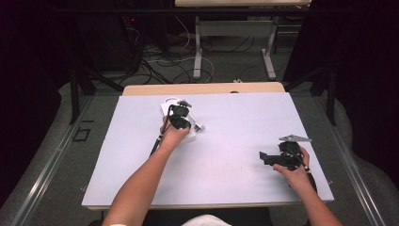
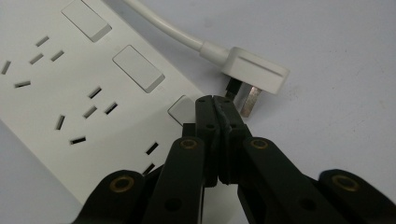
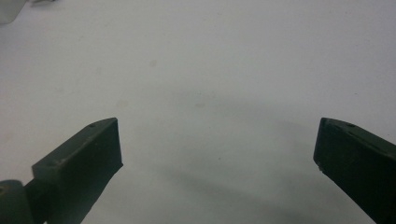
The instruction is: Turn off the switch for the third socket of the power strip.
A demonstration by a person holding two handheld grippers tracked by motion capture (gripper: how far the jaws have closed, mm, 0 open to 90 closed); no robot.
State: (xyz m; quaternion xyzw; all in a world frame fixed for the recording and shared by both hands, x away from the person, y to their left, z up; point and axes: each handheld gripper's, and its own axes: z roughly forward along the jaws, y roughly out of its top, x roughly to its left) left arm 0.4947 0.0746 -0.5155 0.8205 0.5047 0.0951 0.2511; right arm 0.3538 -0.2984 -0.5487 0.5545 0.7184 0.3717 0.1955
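Observation:
A white power strip (image 2: pixel 70 84) with several sockets and rocker switches (image 2: pixel 138 68) lies on the table at the back left (image 1: pixel 168 106). Its white cable (image 2: pixel 163 25) ends in a loose plug (image 2: pixel 254 72) lying beside it with the prongs showing (image 1: pixel 198 126). My left gripper (image 2: pixel 215 101) is shut with nothing between its jaws. Its tips sit at the edge of the nearest switch (image 2: pixel 180 109), close to the plug's prongs. In the high view the left gripper (image 1: pixel 180 117) hangs over the strip. My right gripper (image 3: pixel 217 140) stands wide open over bare table at the right (image 1: pixel 264 157).
The white table top (image 1: pixel 226 136) has a wooden strip along its far edge (image 1: pixel 202 88). Beyond it are table legs and loose cables (image 1: pixel 160 63) on the floor. A pale object's corner (image 3: pixel 8 10) shows far off in the right gripper view.

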